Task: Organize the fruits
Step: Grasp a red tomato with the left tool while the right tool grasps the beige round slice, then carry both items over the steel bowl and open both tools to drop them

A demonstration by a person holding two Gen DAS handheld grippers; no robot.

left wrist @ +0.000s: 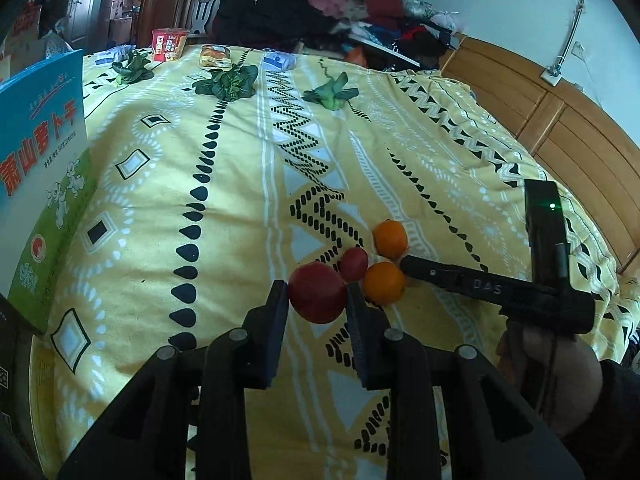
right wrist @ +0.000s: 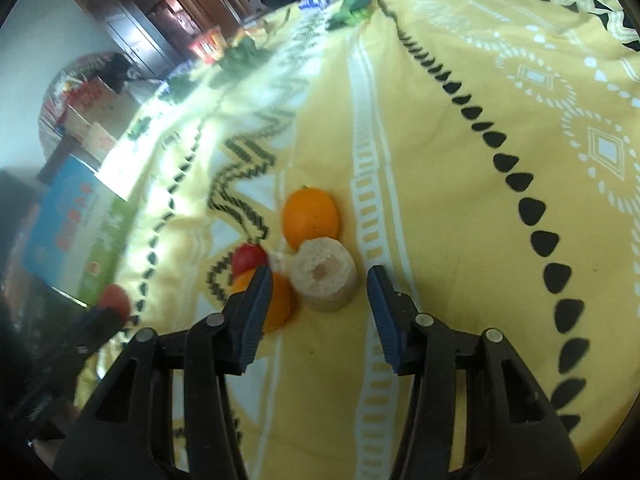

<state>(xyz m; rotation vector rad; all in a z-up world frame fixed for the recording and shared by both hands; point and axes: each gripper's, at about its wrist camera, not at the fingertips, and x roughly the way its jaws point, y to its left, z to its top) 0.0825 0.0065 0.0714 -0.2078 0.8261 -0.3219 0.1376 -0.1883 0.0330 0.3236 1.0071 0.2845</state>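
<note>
In the left wrist view my left gripper (left wrist: 318, 294) is shut on a large red apple (left wrist: 317, 293), held just over the yellow patterned bedspread (left wrist: 224, 208). Beside it lie a small red fruit (left wrist: 354, 264) and two oranges (left wrist: 384, 283) (left wrist: 390, 239). My right gripper's arm (left wrist: 480, 286) reaches in from the right beside them. In the right wrist view my right gripper (right wrist: 318, 280) is open around a pale cut fruit piece (right wrist: 324, 276), with an orange (right wrist: 311, 218) behind, another orange (right wrist: 276, 300) and the small red fruit (right wrist: 249, 258) to the left.
Leafy greens (left wrist: 230, 82) (left wrist: 332, 94) (left wrist: 132, 66) lie at the far end of the bed, with a red noodle cup (left wrist: 169, 43) and a snack pack (left wrist: 216, 56). A blue-green box (left wrist: 40, 184) stands at the left edge. Piled clothes and a wooden headboard (left wrist: 560, 128) border the bed.
</note>
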